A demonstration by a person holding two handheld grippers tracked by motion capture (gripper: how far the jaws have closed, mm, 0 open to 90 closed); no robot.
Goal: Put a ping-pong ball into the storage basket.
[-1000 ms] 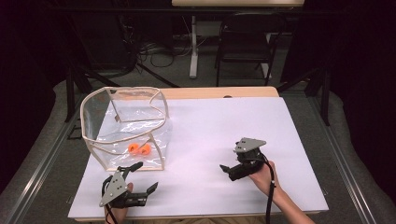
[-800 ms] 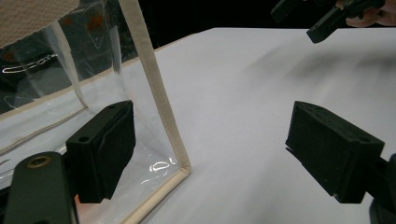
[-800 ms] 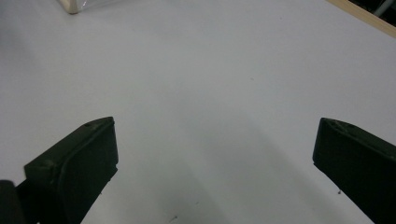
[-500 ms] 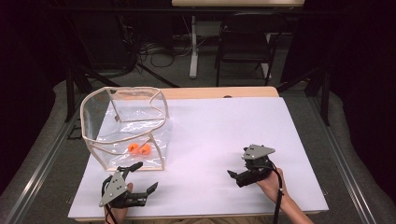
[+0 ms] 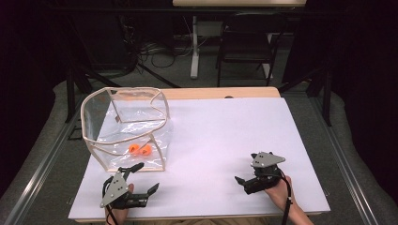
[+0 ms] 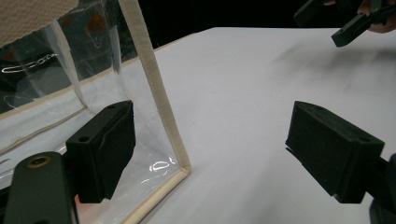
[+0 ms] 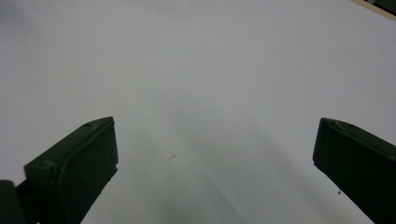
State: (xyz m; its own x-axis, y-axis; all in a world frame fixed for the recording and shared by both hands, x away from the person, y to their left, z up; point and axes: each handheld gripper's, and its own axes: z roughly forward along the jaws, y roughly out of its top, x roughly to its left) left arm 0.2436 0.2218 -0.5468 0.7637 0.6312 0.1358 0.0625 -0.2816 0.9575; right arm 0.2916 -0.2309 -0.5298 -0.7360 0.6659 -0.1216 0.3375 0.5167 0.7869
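Clearly the work centres on the clear bag standing at the table's left, with 2 orange balls lying on its floor near the front wall. The left gripper sits just beside the bag's near corner, jaws spread wide and holding nothing; in the left gripper view its left jaw lies against the clear wall and the cream-trimmed edge rises between the 2 jaws. The right gripper rests well apart on the right, jaws also spread wide over bare paper, nothing between them.

To do this well, I would judge the left gripper should close on the stiff trim rather than the slack plastic — the film looks likely to slip or crumple. A firm pinch there should steady the bag so the other gripper can come over the open rim without tipping it.

White paper covers the table, whose wooden edge shows at the far side. Beyond it the room is dark — cables, a chair and table legs on a grey floor.
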